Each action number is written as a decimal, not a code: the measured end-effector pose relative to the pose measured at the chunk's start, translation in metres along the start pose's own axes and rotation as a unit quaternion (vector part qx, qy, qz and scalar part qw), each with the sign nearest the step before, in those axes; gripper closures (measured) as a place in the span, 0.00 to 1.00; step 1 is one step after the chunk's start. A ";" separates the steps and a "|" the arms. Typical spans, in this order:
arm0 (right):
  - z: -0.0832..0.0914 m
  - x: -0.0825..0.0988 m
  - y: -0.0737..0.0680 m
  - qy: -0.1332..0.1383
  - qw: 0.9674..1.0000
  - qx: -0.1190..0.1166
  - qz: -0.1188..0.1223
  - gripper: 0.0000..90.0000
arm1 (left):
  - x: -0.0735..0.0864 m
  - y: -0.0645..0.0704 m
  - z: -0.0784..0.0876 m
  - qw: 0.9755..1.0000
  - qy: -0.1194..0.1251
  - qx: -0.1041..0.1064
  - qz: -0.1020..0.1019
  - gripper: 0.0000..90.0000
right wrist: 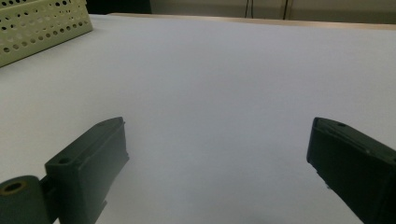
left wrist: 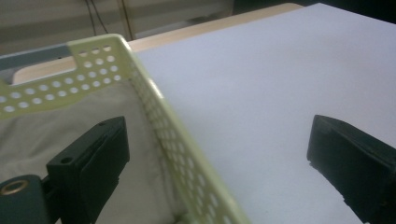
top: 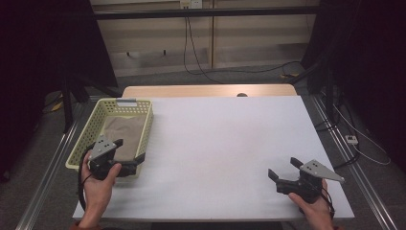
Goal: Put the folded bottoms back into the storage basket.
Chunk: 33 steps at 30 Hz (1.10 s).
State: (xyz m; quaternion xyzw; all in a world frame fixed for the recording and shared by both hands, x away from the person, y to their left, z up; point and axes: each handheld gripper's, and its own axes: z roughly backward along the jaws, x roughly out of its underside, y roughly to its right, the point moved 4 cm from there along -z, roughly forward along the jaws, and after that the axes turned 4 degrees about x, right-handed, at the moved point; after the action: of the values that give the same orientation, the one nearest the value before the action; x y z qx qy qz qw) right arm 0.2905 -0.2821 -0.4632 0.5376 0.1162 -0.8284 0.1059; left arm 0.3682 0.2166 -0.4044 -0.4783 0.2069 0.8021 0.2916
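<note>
1 basket [top: 81,143], 1 cloth [top: 125,134], 2 grippers apart.

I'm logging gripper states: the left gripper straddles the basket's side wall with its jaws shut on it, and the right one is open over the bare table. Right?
Not quite. The left gripper does straddle the basket wall, but its jaws stand wide open, as the left gripper view shows. The right gripper is open over the table.

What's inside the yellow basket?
A folded beige cloth lies inside the basket, covering most of its floor. Anything beneath the cloth is hidden.
</note>
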 end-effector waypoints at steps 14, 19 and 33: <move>0.001 0.000 0.000 0.001 1.000 -0.001 0.001 0.05 | -0.005 0.035 -0.030 0.999 -0.016 0.019 -0.029 0.07; 0.000 0.000 -0.001 0.000 1.000 -0.003 0.002 0.05 | 0.002 0.050 -0.043 0.998 -0.029 0.035 -0.034 0.07; 0.002 0.000 -0.001 0.003 1.000 -0.001 0.005 0.05 | 0.022 0.054 -0.048 0.999 -0.016 0.029 -0.011 0.06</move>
State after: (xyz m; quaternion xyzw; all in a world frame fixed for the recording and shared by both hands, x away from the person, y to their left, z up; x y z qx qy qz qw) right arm 0.2886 -0.2815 -0.4626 0.5407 0.1146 -0.8261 0.1100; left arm 0.3549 0.1535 -0.4431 -0.4589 0.2196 0.8002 0.3176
